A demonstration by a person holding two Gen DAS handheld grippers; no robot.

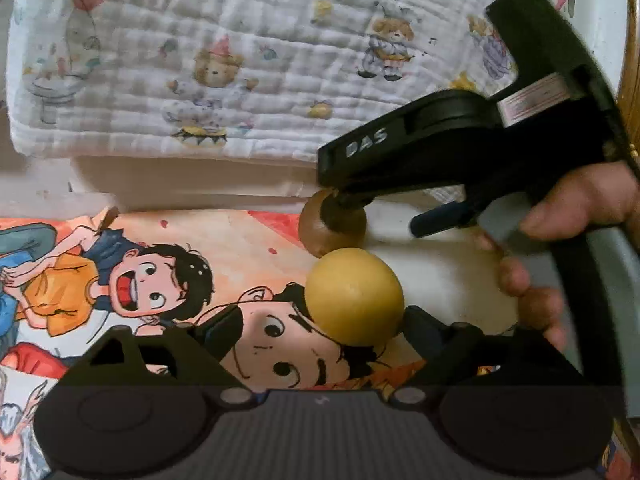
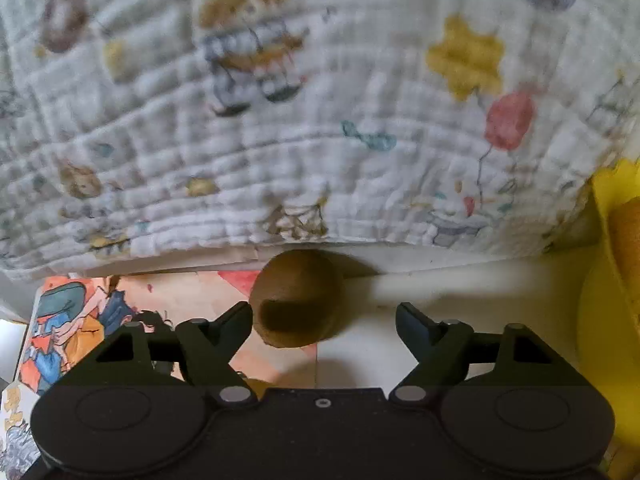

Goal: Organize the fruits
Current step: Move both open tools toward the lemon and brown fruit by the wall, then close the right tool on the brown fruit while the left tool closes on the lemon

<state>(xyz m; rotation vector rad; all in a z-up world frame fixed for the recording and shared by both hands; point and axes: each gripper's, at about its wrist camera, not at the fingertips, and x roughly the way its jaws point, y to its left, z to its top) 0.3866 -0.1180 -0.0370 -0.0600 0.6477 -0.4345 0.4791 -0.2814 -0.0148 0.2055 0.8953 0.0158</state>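
A round yellow fruit lies on a cartoon-printed sheet, just ahead of my open left gripper, nearer its right finger. Behind it lies a brown kiwi-like fruit. In the left wrist view my right gripper comes in from the right, its fingers over the brown fruit. In the right wrist view the brown fruit lies between the fingers of my open right gripper, close to the left finger, apart from the right one.
A folded white quilted cloth with bear prints rises behind the fruits and fills the back in the right wrist view. A yellow container with something orange in it stands at the right edge. A hand holds the right gripper.
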